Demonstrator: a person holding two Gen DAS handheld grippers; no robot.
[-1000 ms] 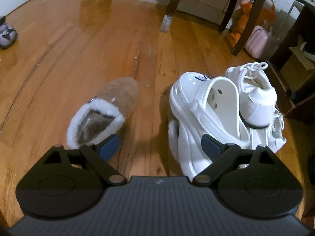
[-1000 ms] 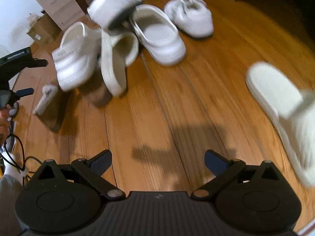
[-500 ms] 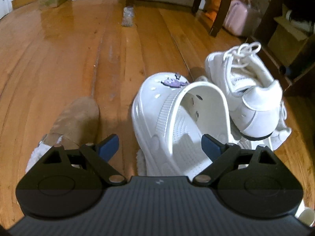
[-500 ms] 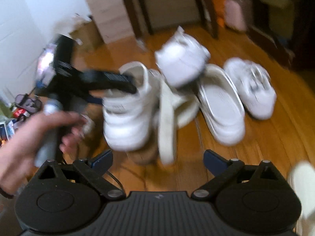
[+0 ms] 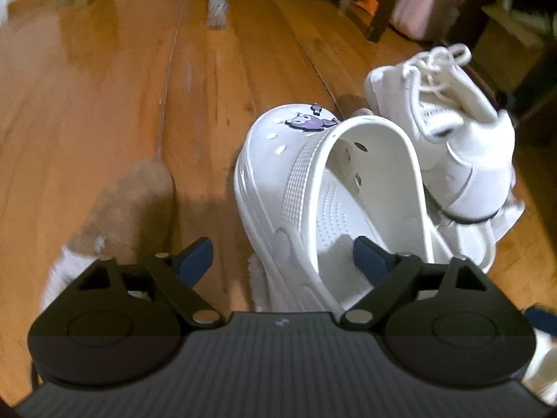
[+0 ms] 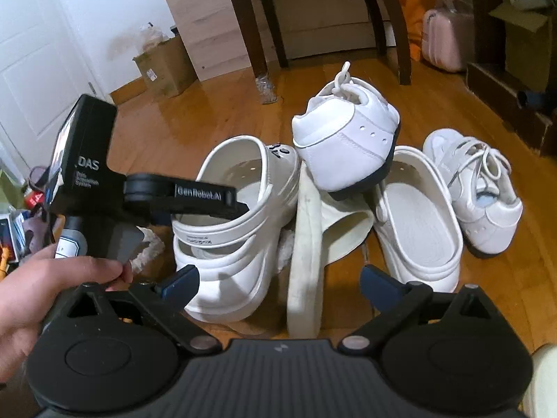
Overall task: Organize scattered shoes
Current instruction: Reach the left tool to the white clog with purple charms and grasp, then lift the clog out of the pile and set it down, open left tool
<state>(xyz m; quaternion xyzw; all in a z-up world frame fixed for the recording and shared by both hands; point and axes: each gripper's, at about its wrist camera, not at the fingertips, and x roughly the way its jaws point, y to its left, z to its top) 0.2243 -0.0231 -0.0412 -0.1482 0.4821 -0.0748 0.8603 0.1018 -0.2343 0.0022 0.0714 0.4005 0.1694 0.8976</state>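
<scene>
A pile of white shoes lies on the wood floor. In the left wrist view, a white clog (image 5: pixel 313 188) with a purple charm tilts against a white sneaker (image 5: pixel 449 139); a tan fur-lined slipper (image 5: pixel 132 202) lies to its left. My left gripper (image 5: pixel 282 261) is open, its right finger inside the clog's opening. In the right wrist view, my right gripper (image 6: pixel 278 278) is open and empty before the same clog (image 6: pixel 236 216), a white slide (image 6: pixel 310 237) on edge, a second clog (image 6: pixel 417 223) and two sneakers (image 6: pixel 348 139), (image 6: pixel 480 191). The left gripper (image 6: pixel 188 195) reaches into the clog.
Dark table legs (image 6: pixel 397 35) stand behind the pile. A cardboard box (image 6: pixel 167 66) and a white door (image 6: pixel 31 69) are at the back left. A pink case (image 6: pixel 445 38) and dark shelving (image 6: pixel 515 87) are at the right. Clutter lies at the far left.
My left gripper has moved from the tan slipper to the clog, its right finger now inside the opening. My right gripper has swung from bare floor to face the shoe pile closely.
</scene>
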